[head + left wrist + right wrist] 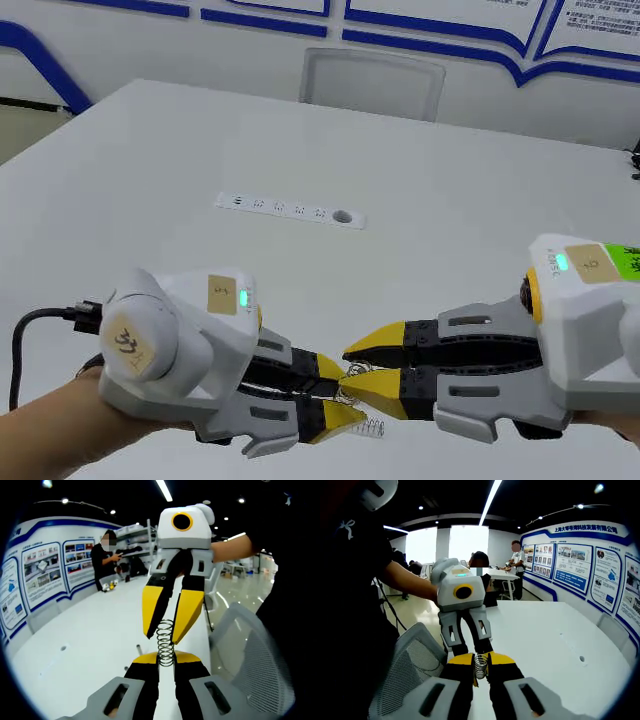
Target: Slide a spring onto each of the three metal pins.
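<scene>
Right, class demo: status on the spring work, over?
Tip to tip: left gripper and right gripper both shut on one spring. A loose spring lies on the table under the tips.

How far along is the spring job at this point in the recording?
Done: nothing I can confirm; no spring is visibly seated on a pin. In hand: one spring sits between the tips of the left gripper and right gripper, held tip to tip above the white table; which one grips it is unclear. Left: apparently all three pins.
</scene>
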The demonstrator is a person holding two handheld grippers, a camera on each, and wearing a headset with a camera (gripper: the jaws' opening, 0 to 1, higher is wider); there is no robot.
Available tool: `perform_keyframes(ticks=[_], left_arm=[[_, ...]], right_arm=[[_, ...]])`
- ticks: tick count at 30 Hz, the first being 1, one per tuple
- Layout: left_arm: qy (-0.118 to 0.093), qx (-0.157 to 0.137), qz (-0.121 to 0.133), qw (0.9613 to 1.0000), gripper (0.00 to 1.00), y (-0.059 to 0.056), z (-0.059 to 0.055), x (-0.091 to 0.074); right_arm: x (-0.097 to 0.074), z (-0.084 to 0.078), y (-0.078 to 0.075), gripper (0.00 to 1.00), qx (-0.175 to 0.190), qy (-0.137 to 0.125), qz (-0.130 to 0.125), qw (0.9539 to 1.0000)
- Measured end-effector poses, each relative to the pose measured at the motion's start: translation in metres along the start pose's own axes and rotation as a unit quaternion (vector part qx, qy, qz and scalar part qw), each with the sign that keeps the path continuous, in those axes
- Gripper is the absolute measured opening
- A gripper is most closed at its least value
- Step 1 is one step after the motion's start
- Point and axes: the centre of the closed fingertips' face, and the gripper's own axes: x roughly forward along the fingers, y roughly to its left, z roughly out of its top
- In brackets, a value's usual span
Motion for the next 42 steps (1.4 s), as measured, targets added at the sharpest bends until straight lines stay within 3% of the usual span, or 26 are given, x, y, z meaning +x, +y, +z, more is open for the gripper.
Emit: perform_keyframes(ticks=[5,11,16,18,25,33,37,42], left_arm=[[0.001,-0.001,0.0,1.0,0.1,-0.001,-0.002,0.0],[-0.005,-0.006,0.008,0.9999,0.1,0.002,0.0,-0.002],[-0.013,-0.019,0.011,0.9997,0.1,0.003,0.002,-0.002],[-0.012,-0.042,0.006,0.999,0.11,0.004,0.0,-0.002],[-0.025,-0.033,0.025,0.9988,0.13,0.012,0.001,-0.006],[-0.017,-0.043,0.045,0.9979,0.3,0.02,-0.008,-0.014],[-0.046,-0.066,0.053,0.9954,0.39,0.025,0.0,-0.019],[-0.04,-0.068,0.074,0.9941,0.49,0.038,-0.004,-0.024]], right_arm=[[0.004,0.0,0.003,0.11,0.006,0.001,0.005,1.0],[0.005,0.003,0.001,0.1,0.005,-0.001,-0.007,1.0],[0.005,0.005,0.0,0.1,0.004,-0.002,-0.015,0.9999],[0.005,0.003,-0.002,0.1,0.008,-0.001,-0.017,0.9998],[0.001,0.004,-0.011,0.1,0.016,-0.007,-0.037,0.9992],[-0.009,0.005,-0.026,0.1,0.026,-0.016,-0.059,0.9978],[-0.016,0.001,-0.039,0.1,0.031,-0.015,-0.077,0.9964],[-0.025,-0.005,-0.056,0.1,0.039,-0.013,-0.101,0.9941]])
